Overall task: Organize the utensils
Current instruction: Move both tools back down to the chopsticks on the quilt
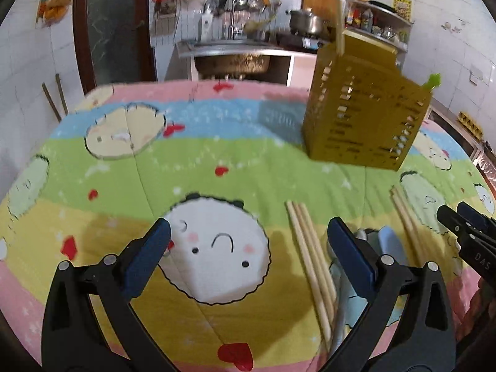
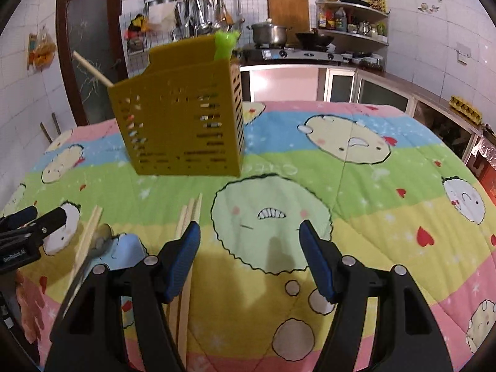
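Note:
A yellow slotted utensil holder [image 1: 362, 108] [image 2: 183, 117] stands on the cartoon quilt [image 1: 217, 161] and holds one chopstick [image 2: 93, 69] and a green-handled utensil [image 2: 226, 45]. My left gripper [image 1: 248, 228] is open over the quilt with nothing between its fingers. A bundle of wooden chopsticks [image 1: 310, 257] lies just inside its right finger. Behind that finger lie a metal spoon and a pale blue item [image 1: 387, 238] [image 2: 127, 248]. A second bundle of chopsticks [image 1: 406, 217] [image 2: 189, 214] lies beside my right gripper [image 2: 249, 228], which is open and empty, with that bundle passing under its left finger.
The quilt covers the whole table. Each gripper shows at the edge of the other's view: the right gripper [image 1: 452, 209], the left gripper [image 2: 43, 217]. Behind the table are a kitchen counter with a pot [image 2: 268, 34], a sink [image 1: 232, 59] and a door [image 2: 90, 46].

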{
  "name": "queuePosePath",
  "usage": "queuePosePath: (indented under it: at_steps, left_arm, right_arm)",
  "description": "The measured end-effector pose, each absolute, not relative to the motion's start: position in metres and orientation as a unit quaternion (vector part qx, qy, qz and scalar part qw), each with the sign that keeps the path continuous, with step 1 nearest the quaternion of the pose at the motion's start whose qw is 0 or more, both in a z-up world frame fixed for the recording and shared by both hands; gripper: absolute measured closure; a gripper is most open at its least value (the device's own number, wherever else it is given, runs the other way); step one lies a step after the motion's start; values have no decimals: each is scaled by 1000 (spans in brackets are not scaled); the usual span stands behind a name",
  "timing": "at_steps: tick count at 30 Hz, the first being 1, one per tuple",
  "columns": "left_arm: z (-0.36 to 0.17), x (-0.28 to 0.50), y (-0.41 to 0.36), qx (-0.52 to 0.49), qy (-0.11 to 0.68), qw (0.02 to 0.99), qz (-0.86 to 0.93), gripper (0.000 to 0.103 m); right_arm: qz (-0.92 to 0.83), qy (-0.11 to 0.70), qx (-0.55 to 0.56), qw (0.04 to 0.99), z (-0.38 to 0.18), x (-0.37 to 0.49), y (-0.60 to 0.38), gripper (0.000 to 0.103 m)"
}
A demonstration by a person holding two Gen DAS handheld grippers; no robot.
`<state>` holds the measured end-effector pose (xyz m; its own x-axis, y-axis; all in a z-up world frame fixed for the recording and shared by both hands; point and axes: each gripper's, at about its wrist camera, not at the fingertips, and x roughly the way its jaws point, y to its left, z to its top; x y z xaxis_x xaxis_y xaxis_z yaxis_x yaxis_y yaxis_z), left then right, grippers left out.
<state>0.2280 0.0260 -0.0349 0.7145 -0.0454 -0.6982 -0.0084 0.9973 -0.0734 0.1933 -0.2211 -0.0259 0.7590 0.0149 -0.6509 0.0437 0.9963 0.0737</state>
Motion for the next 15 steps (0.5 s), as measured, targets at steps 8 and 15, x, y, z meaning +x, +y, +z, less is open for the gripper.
queuePosePath:
  at_steps: [8, 15]
  left_arm:
    - [-56, 238, 27, -48, 420, 906, -5, 5]
    - [-60, 240, 25, -40, 428, 903, 0, 5]
  right_arm:
    - [6, 373, 34, 927, -37, 200, -214, 37]
    - [11, 393, 29, 919, -44, 207, -210, 37]
